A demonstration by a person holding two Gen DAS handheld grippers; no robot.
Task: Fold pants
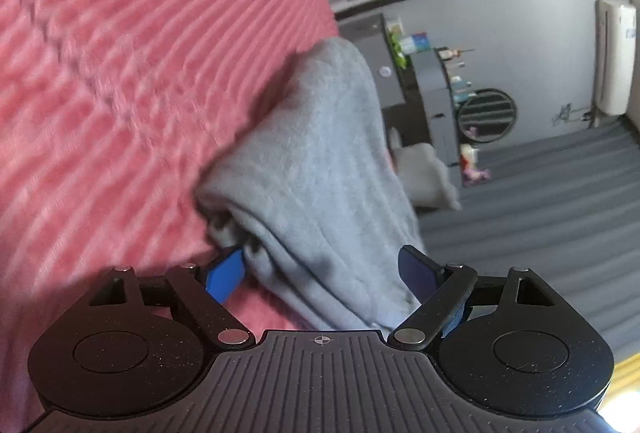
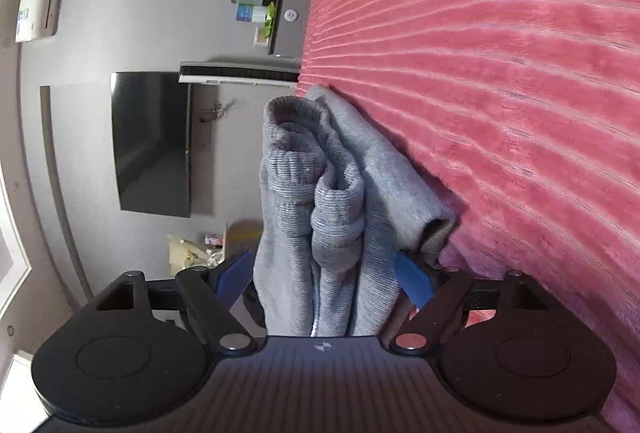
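The grey pants [image 1: 316, 153] are bunched between the blue fingers of my left gripper [image 1: 324, 265], which is shut on a thick fold of them, lifted beside the pink ribbed blanket [image 1: 120, 73]. In the right wrist view my right gripper [image 2: 324, 273] is shut on the pants [image 2: 320, 193] too. The ribbed cuffs [image 2: 296, 137] stand up in front of its fingers. The rest of the pants is hidden behind the bunched cloth.
The pink ribbed blanket [image 2: 500, 93] covers the bed on one side. Beyond are a dark TV [image 2: 152, 141] on a grey wall, a grey shelf unit [image 1: 436, 93] with small items, and a grey striped floor [image 1: 540, 193].
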